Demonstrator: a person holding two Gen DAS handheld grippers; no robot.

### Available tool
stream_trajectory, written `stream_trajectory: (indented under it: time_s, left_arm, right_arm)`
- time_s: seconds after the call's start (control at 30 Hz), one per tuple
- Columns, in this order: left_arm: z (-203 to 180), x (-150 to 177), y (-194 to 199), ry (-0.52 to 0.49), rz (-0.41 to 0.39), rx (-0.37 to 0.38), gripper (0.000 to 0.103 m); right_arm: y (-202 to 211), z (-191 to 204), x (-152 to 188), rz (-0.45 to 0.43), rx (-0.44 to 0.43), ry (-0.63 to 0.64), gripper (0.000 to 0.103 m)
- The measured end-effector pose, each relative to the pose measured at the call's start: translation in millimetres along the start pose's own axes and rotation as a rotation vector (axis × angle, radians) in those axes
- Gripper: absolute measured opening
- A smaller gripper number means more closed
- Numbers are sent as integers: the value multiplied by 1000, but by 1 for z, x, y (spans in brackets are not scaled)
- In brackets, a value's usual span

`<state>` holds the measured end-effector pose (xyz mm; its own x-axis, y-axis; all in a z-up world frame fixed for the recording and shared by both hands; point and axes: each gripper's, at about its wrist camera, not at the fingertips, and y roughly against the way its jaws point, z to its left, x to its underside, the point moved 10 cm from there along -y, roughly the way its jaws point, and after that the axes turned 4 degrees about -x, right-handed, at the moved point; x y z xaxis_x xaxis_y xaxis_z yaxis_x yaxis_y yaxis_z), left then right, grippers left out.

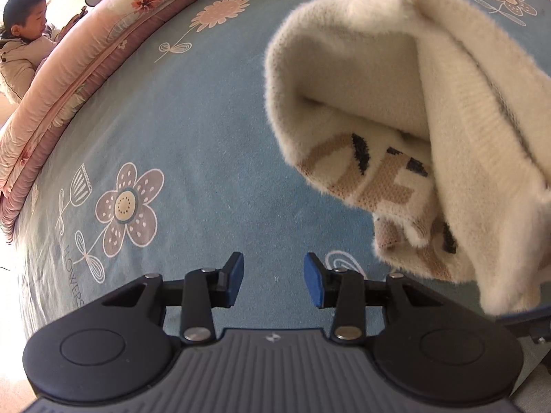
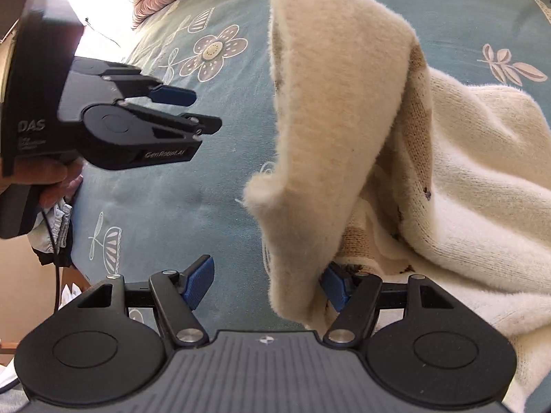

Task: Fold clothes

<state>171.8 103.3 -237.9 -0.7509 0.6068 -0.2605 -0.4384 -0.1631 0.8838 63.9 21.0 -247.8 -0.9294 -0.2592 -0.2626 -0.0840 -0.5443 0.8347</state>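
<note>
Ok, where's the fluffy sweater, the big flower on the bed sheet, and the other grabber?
fluffy sweater (image 1: 361, 69): left wrist view, on its furry outer side.
big flower (image 1: 125, 204): left wrist view, on its round middle.
left gripper (image 2: 199, 110): right wrist view, between its open fingers.

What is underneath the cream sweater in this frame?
The cream sweater hangs partly lifted above the blue flowered bedsheet. Under its raised fold shows its own tan and black knitted pattern. Whatever lies beneath the bunched part at the right is covered.
</note>
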Motion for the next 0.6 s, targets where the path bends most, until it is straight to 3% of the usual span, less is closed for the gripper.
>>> stream_trajectory:
  time_s: [0.07, 0.1, 0.13, 0.37, 0.6]
  left_arm:
    - [-1, 17, 3, 16, 17, 9, 40]
    - [-1, 24, 4, 23, 24, 12, 40]
    - [-2, 31, 5, 31, 33, 14, 40]
    - [-4, 57, 12, 86, 68, 46, 40]
    - [-11, 43, 15, 102, 48, 72, 40]
  right_arm:
    - [-12, -8, 3, 27, 78, -21, 43]
    - [-16, -12, 5, 50, 112, -42, 20]
    - [-16, -15, 6, 54, 119, -62, 16]
    - [31, -28, -5, 12, 182, 3, 14]
    - [79, -70, -39, -14, 296, 70, 14]
